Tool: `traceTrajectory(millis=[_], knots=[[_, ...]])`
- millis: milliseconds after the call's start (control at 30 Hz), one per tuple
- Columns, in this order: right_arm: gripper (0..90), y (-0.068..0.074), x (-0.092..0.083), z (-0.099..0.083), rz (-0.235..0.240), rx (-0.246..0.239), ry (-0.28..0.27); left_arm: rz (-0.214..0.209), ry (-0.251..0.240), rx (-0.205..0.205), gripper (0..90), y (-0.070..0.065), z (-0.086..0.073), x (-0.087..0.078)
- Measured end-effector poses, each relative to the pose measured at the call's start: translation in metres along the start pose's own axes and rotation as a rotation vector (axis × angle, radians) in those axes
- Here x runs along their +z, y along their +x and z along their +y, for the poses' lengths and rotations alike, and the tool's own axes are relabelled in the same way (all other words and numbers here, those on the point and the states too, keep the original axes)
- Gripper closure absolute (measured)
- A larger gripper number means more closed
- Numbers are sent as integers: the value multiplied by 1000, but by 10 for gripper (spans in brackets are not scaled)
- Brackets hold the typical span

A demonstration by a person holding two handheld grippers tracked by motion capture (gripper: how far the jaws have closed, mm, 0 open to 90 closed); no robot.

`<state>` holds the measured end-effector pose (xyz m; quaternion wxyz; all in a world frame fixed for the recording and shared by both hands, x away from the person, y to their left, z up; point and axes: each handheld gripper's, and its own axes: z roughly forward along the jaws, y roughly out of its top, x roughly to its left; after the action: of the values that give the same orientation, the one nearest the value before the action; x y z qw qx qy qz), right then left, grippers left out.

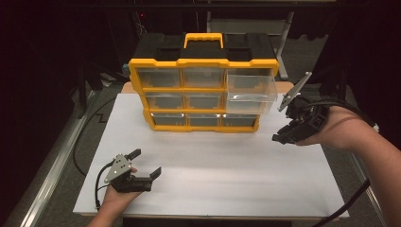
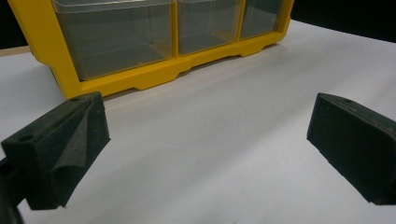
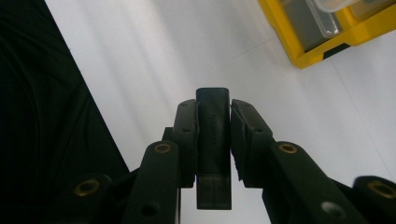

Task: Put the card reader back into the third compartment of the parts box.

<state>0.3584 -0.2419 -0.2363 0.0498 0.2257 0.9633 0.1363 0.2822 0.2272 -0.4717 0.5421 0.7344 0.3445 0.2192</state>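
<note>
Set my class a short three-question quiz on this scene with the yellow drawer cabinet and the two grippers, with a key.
1. True or false: the right gripper holds a small black stick.
2. Which drawer of the cabinet is pulled out: A top right, B bottom left, C middle?
3. How does the left gripper stand?

Key: 1 true. 2 A. 3 Open, nothing between its fingers, low over the white board.

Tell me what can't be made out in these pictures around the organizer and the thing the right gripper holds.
- Small black stick, right gripper view: the jaws cover its sides, and the faint lettering on it is too small to read.
- Pulled-out clear drawer, high view: what it holds can't be told through the glare.
- Yellow organizer, left gripper view: upper rows cut off by the top edge.
- Right gripper, high view: jaw tips dark, stick indistinct.
</note>
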Motion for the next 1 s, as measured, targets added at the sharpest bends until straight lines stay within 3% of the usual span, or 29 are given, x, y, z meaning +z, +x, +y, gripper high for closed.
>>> traceTrajectory(millis=[633,1000], knots=[[742,-6,-41,16,11,4,-18,-4,-5,-3,3,0,0,0],[742,-4,-66,30,-13,-9,-34,-11,-5,-6,3,0,0,-1]])
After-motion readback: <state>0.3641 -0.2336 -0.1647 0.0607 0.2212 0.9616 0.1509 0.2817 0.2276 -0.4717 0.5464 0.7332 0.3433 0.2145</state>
